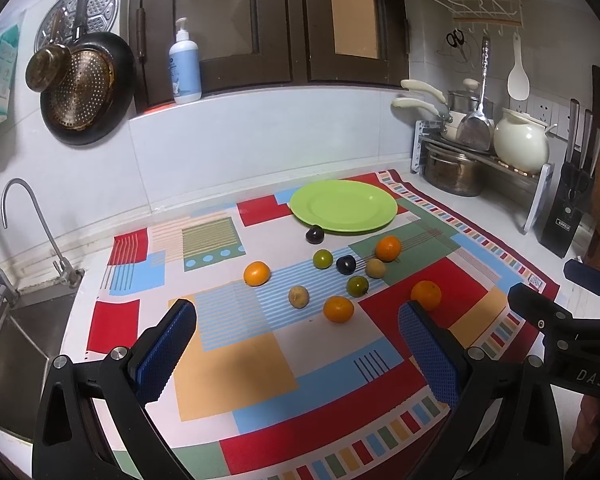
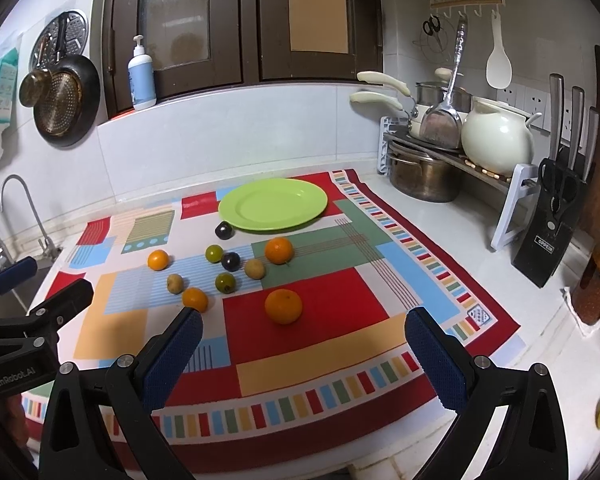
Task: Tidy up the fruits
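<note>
A: State the condition of both tools

B: The left gripper (image 1: 296, 334) has its jaws spread wide with nothing between them; the right gripper (image 2: 302, 344) is likewise spread and empty. Both hover low in their frames above the patterned mat (image 1: 236, 376), clear of all fruit

A: Locate the work items

B: The fruits lie loose on the mat at frame centre. The green plate (image 2: 274, 204) sits above them in frame, empty, and is judged to be the collection point. One dark plum (image 2: 224, 231) lies just beside the plate rim

A: Procedure for the step in hand?

B: No fruit is grasped yet, so the step is judged to be the first pick. The orange (image 2: 283, 306) lying nearest the right gripper, at lower centre of the right wrist view, stands apart from its neighbours and is the easiest target. Centre the jaws on its widest part, descend until the pads straddle it, then close gently; round fruit may roll if one pad touches first

A: Inventory count?

B: Four oranges, two dark plums, two green fruits, two tan-brown fruits: ten in all. One plate
</note>
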The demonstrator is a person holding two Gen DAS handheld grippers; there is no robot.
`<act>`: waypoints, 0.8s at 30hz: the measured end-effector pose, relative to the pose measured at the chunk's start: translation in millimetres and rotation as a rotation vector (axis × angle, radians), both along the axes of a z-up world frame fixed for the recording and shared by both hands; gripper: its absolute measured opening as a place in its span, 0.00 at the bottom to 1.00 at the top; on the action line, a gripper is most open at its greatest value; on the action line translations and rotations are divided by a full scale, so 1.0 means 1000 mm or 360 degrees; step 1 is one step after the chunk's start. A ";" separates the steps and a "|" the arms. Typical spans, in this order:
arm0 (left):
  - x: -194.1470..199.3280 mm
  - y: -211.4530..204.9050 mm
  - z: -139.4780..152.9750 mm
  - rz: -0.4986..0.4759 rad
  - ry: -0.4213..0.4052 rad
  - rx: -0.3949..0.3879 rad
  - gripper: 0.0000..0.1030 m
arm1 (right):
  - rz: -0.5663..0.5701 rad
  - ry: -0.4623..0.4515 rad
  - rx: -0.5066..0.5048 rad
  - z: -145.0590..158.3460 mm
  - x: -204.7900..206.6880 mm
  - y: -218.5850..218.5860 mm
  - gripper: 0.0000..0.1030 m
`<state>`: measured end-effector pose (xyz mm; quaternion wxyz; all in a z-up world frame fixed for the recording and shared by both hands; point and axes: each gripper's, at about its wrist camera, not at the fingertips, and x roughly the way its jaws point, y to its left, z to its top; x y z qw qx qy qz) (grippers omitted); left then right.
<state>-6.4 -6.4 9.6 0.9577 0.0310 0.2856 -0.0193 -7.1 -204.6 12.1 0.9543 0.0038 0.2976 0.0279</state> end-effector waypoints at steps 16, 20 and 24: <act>0.011 -0.004 -0.002 -0.0025 0.0029 0.0004 1.00 | -0.0001 0.0032 0.0012 -0.005 0.011 -0.002 0.99; 0.015 -0.005 -0.006 -0.0030 0.0043 0.0008 1.00 | 0.0001 0.0050 0.0019 -0.007 0.015 -0.003 0.99; 0.021 -0.006 -0.010 -0.0047 0.0069 0.0012 1.00 | 0.0006 0.0069 0.0022 -0.009 0.020 -0.004 0.99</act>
